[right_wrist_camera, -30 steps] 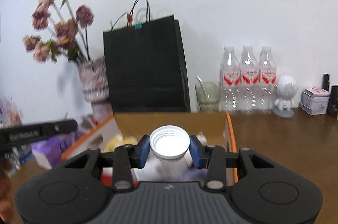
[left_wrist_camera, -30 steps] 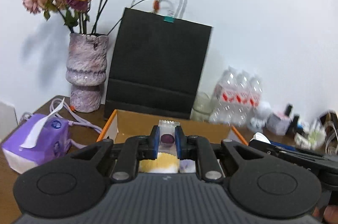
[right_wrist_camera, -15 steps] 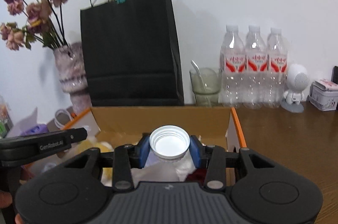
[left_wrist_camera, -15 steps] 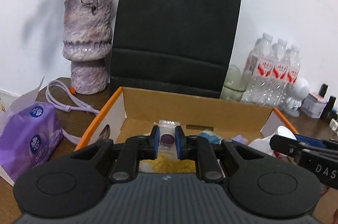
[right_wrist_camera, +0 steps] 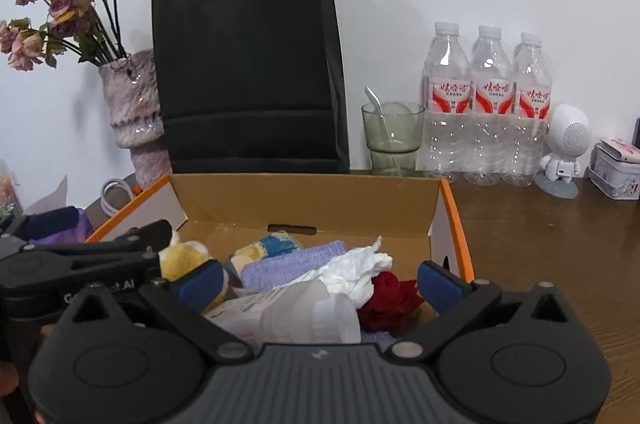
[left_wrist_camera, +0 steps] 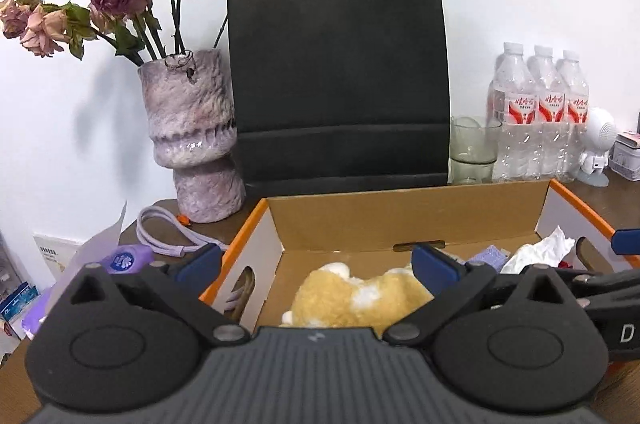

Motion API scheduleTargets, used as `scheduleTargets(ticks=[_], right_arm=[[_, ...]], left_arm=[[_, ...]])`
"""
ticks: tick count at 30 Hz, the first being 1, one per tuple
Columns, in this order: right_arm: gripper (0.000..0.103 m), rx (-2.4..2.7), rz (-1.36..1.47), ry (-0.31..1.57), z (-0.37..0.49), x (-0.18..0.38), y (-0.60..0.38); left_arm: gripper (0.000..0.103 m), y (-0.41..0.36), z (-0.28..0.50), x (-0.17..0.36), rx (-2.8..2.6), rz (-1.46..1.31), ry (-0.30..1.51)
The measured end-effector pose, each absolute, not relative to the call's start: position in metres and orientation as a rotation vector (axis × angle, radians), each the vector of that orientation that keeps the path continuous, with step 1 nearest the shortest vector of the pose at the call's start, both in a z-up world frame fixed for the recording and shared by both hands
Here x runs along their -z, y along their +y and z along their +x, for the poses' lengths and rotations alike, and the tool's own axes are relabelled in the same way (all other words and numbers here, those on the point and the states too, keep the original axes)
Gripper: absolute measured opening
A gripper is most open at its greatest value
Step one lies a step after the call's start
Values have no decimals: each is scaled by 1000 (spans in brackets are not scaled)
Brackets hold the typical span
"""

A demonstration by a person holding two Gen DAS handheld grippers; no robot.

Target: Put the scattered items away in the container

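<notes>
Cardboard box (left_wrist_camera: 400,224) sits on the table right under both grippers, items piled inside, clear plastic bottle (right_wrist_camera: 304,316) lying on its side directly below the wide-open, empty right gripper (right_wrist_camera: 320,280); left gripper (left_wrist_camera: 316,264) also wide, empty.

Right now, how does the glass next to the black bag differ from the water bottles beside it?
The glass is short, open-topped and greenish; the bottles are taller, capped and colourless. The glass holds a spoon; the bottles carry red-and-white labels and look empty. There is one glass but three bottles in a row. Both are see-through and stand upright on the table by the wall, behind the box.
</notes>
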State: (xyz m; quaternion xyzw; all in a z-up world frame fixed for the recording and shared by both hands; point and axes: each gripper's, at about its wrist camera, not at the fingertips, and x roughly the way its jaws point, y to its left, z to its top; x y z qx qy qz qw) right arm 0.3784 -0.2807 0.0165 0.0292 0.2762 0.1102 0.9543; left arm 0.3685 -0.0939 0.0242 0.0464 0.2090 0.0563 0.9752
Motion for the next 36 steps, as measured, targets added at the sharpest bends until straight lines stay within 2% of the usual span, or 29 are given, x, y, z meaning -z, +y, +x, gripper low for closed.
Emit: scheduleTargets(ticks=[17, 36], right_arm=[[103, -238, 70, 561, 360, -29, -275], [103, -233, 35, 485, 203, -78, -290]], left_arm=[[103, -83, 339, -40, -112, 40, 417], [103, -56, 193, -78, -2, -93, 436]])
